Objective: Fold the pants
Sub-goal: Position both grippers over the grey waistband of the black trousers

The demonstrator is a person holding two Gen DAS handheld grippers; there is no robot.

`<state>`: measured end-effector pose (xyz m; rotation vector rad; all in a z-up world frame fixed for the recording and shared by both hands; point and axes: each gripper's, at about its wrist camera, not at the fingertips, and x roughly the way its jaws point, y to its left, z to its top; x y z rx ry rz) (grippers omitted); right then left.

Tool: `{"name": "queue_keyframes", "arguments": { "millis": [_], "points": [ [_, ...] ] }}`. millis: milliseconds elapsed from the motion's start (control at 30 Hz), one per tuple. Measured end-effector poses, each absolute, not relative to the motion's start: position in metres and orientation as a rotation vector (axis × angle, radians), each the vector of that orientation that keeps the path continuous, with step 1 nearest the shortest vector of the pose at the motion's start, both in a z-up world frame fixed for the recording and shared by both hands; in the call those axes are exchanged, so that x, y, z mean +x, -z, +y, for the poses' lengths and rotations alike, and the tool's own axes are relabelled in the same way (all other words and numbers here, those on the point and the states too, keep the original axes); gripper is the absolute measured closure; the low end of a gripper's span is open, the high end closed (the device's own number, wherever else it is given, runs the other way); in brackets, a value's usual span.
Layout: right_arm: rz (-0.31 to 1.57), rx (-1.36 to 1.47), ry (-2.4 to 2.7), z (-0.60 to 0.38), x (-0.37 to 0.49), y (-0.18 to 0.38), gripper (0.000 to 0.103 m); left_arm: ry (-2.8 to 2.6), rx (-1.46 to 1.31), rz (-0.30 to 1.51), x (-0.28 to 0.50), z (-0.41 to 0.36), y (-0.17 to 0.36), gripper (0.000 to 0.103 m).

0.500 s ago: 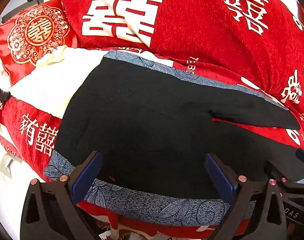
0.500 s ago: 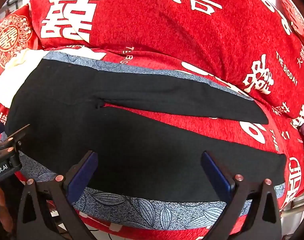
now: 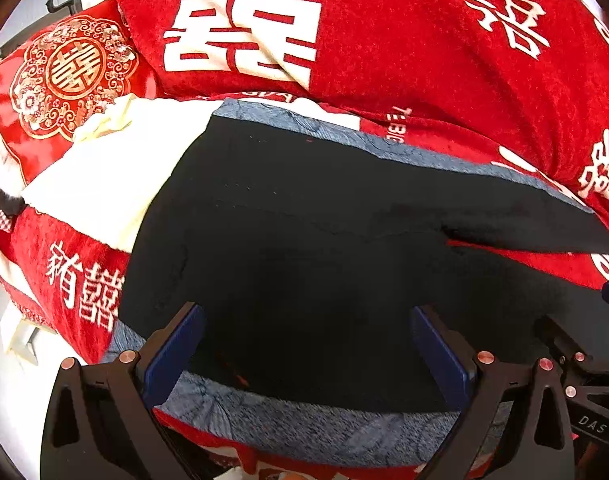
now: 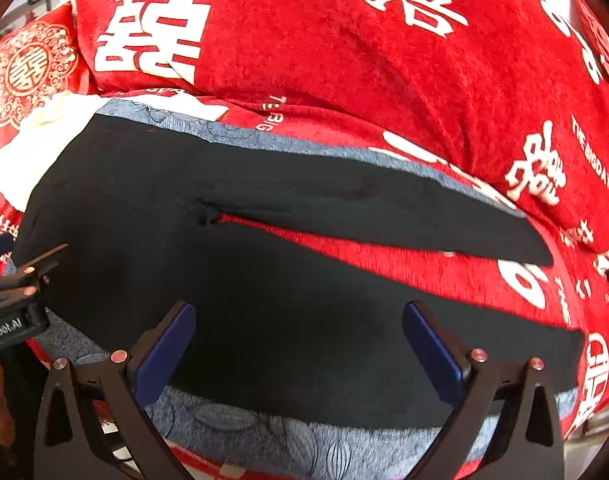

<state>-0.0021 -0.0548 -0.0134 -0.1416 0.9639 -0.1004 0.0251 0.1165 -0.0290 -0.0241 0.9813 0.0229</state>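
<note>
Black pants (image 3: 304,240) lie spread flat on a bed, waist to the left, two legs running right with a red gap between them (image 4: 384,248). In the right wrist view the pants (image 4: 264,300) span most of the frame. My left gripper (image 3: 306,344) is open, hovering over the near edge of the seat area, holding nothing. My right gripper (image 4: 298,340) is open over the near leg, holding nothing. The right gripper's body shows at the right edge of the left wrist view (image 3: 584,364); the left gripper's body shows at the left of the right wrist view (image 4: 12,300).
A red blanket with white characters (image 3: 404,60) is bunched up behind the pants. A red embroidered pillow (image 3: 64,76) and a cream cloth (image 3: 104,168) lie at the left. A blue-grey patterned cloth (image 4: 264,440) runs under the pants along the bed's near edge.
Both grippers have shifted very slightly; the pants lie as before and both jaws stay open.
</note>
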Motion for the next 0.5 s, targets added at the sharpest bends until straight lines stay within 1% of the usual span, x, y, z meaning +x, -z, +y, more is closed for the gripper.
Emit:
{"name": "queue_keyframes", "arguments": {
  "millis": [267,500],
  "points": [
    [1.0,-0.181,0.07,-0.046,0.02,0.026,0.0,-0.036,-0.025,1.011,0.049,0.125,0.037,0.001],
    [0.975,-0.191,0.03,-0.04,0.05,0.038,0.0,-0.045,0.013,1.006,0.087,0.133,0.052,0.001]
  ]
}}
